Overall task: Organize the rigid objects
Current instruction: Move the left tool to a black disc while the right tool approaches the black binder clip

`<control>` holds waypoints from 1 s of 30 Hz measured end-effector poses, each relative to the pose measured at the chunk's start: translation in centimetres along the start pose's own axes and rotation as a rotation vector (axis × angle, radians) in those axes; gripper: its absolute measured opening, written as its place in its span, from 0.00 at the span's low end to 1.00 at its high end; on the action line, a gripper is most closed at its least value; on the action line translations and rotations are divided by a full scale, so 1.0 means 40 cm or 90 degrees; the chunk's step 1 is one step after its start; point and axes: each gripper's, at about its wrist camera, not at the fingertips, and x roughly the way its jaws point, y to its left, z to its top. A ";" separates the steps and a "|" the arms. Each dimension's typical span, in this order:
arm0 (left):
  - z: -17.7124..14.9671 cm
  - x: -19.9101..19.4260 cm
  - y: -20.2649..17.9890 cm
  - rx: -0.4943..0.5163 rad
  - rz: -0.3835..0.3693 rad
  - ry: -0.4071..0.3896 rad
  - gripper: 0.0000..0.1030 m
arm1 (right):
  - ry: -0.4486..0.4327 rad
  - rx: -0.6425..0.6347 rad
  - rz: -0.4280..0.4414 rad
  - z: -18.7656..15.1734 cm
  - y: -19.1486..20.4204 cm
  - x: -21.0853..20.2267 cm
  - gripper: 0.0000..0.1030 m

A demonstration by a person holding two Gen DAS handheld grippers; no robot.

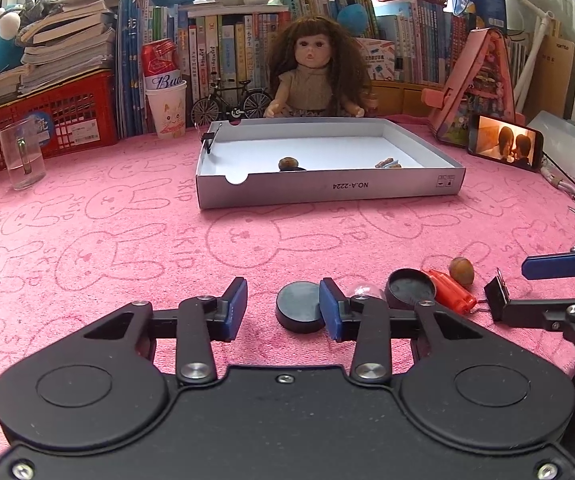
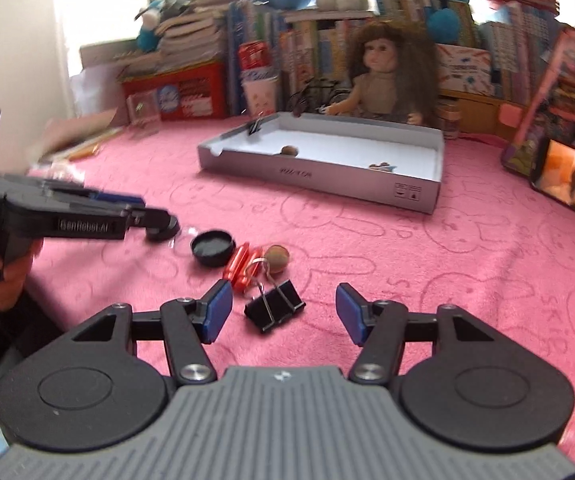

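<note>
Blue-padded fingers of the left gripper [image 1: 283, 306] stand apart, empty, over fuzzy pink cloth [image 1: 127, 240]; a flat matte black disc [image 1: 299, 312] lies between them, touching the right-hand pad, with a round black cap [image 1: 409, 289] just beyond. From the right wrist, the right gripper [image 2: 283, 314] gapes wide and empty; a black binder clip [image 2: 273, 309] lies between its fingers, nearer the left one, beside a glossy red piece [image 2: 241, 266] and a brown nut [image 2: 277, 258]. A shallow cardboard box [image 2: 327, 176] sits farther back.

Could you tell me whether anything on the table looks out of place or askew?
One black binder clip is clamped on the grey box's far-left rim, unlike the items lying inside.
</note>
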 end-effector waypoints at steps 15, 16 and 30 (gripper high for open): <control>-0.014 -0.012 -0.008 -0.001 -0.012 -0.004 0.36 | -0.001 -0.020 -0.045 0.008 -0.024 0.045 0.38; -0.017 -0.012 -0.011 0.001 -0.012 -0.003 0.36 | 0.000 -0.026 -0.044 0.010 -0.025 0.048 0.45; -0.025 0.001 -0.004 -0.009 0.000 0.004 0.36 | -0.005 -0.041 -0.052 0.018 -0.078 0.058 0.64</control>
